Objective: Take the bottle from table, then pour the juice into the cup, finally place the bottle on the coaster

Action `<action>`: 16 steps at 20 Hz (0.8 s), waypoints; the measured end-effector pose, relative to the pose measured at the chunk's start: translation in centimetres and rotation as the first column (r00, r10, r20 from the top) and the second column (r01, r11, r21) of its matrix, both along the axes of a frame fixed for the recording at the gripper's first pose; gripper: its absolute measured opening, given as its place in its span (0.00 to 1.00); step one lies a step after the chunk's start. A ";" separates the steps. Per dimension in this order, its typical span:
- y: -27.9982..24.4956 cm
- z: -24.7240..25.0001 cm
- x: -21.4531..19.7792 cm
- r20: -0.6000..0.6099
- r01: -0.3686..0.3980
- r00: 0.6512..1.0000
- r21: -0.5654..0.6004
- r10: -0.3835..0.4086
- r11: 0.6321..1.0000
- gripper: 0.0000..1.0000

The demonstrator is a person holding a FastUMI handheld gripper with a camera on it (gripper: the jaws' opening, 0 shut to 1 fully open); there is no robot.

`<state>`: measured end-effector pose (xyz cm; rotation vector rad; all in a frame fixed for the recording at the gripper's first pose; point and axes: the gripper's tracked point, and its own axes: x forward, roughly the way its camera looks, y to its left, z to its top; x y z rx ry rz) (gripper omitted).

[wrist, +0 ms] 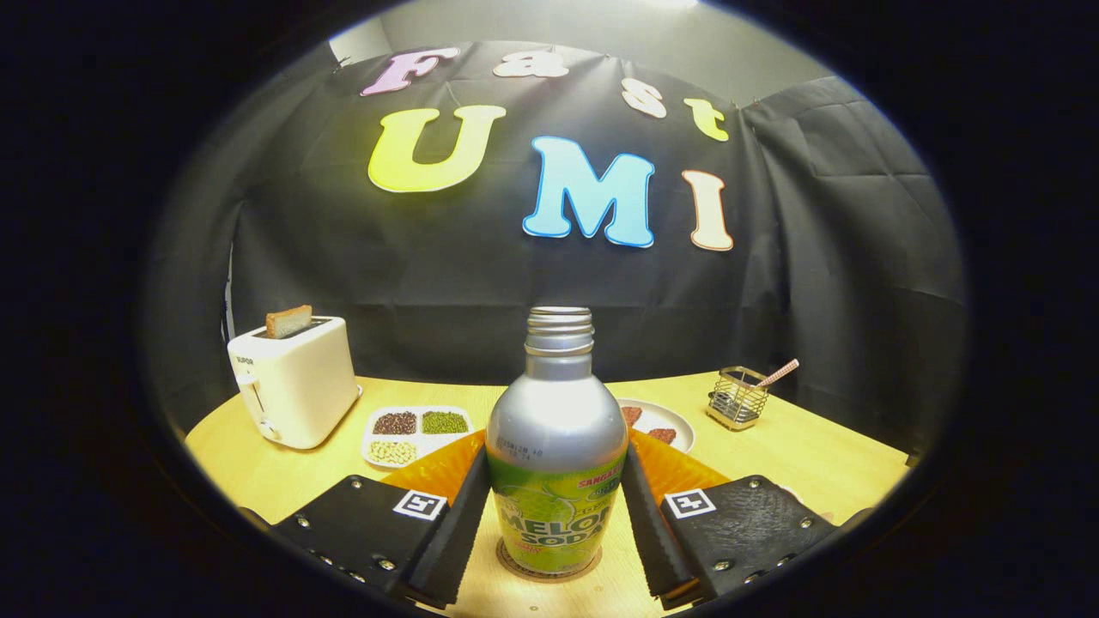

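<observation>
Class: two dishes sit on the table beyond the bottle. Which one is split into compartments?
The tray near the toaster, holding beans in separate sections. The round plate is undivided. The gripper has its fingers flanking the bottle.

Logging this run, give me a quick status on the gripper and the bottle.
Gripper fingers flank the bottle, apparently touching. Bottle upright, uncapped, standing on the coaster. Nothing in the way.

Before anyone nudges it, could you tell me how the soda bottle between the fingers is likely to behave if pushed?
The bottle looks like smooth metal, so probably stiff but somewhat slippery. It is tall with a narrow open neck, so a high push might tip it and spill. It stands on a round coaster, with the gripper fingers close at both sides.
</observation>
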<state>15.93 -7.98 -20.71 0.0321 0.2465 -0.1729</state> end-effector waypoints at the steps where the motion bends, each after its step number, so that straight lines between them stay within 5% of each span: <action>1: 0.2 -0.4 0.3 0.001 -0.008 1.000 0.016 0.008 1.000 0.78; 16: 0.1 -3.1 1.5 0.030 -0.004 1.000 -0.006 0.004 1.000 0.78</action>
